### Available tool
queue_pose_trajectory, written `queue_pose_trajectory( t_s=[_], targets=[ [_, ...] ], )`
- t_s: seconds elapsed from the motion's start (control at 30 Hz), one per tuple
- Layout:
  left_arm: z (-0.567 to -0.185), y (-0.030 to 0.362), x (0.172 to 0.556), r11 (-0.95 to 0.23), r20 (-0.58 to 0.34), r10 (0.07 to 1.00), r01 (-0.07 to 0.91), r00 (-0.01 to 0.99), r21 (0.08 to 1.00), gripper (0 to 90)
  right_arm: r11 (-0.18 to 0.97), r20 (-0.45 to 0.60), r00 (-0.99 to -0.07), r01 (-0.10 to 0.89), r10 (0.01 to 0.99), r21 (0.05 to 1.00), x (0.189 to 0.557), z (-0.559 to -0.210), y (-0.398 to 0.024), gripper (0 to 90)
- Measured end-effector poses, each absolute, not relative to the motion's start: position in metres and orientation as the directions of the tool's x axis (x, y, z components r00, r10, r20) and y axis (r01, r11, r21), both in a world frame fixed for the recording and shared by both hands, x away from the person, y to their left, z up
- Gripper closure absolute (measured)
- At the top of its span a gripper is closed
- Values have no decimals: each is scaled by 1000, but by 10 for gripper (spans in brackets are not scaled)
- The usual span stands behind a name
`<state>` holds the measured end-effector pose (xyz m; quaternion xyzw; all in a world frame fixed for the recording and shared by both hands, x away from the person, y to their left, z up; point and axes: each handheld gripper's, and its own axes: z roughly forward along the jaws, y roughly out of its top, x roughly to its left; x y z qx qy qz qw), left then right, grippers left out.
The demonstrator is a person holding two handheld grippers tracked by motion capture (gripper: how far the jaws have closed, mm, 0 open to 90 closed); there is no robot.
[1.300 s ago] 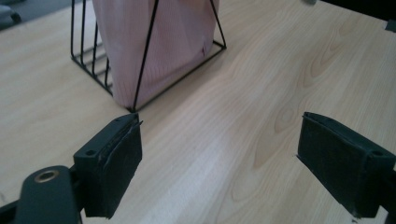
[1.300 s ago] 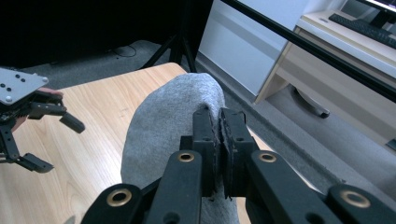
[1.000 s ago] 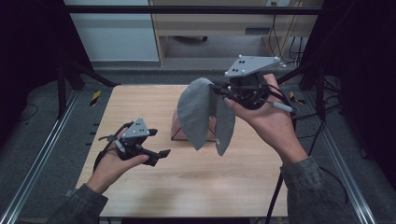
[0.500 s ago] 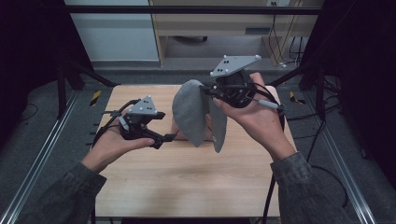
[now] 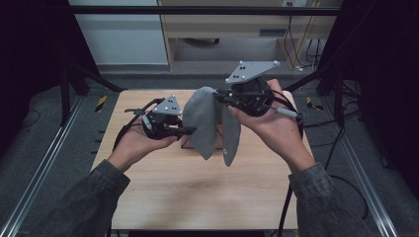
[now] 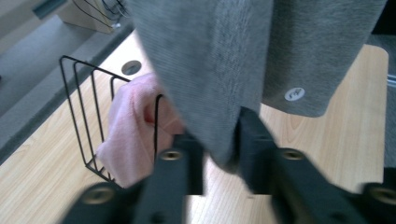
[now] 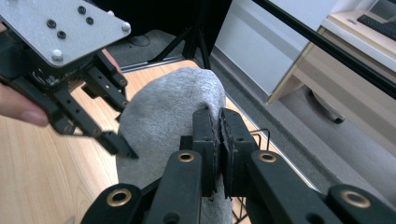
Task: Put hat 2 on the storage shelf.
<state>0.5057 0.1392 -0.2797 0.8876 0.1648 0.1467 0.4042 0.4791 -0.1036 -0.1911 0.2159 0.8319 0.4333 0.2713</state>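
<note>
Both claws (image 5: pixel 190 131) (image 5: pixel 220 98) grip the grey cloth (image 5: pixel 202 121); its round tag (image 6: pixel 294 94) is unreadable.

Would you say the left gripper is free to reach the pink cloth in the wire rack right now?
Probably not: the left gripper is shut on the grey cloth, which hangs in front of the pink cloth.

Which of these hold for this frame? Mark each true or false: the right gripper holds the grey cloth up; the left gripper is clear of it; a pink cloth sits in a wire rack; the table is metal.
1. The right gripper holds the grey cloth up: true.
2. The left gripper is clear of the cloth: false, its jaws have just been closing with the cloth's edge between them.
3. A pink cloth sits in a wire rack: true.
4. The table is metal: false, it is light wood.
</note>
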Motion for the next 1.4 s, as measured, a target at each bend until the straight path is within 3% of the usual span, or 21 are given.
queue_pose_trajectory(
  t_s=[0.1,0.37,0.87,1.4],
  targets=[
    [-274,139,506,-630,131,410,176,903,756,857,534,-263,-751,138,605,834,482,-193,-111,860],
    [-241,138,511,-659,208,430,148,879,738,863,509,-244,-739,153,628,847,494,-190,-126,860],
    [-179,135,547,-623,306,506,96,807,776,866,469,-263,-693,123,671,875,533,-154,-139,859],
    [-195,135,583,-603,298,548,122,782,788,866,506,-283,-666,164,690,847,585,-167,-129,858]
  ],
)
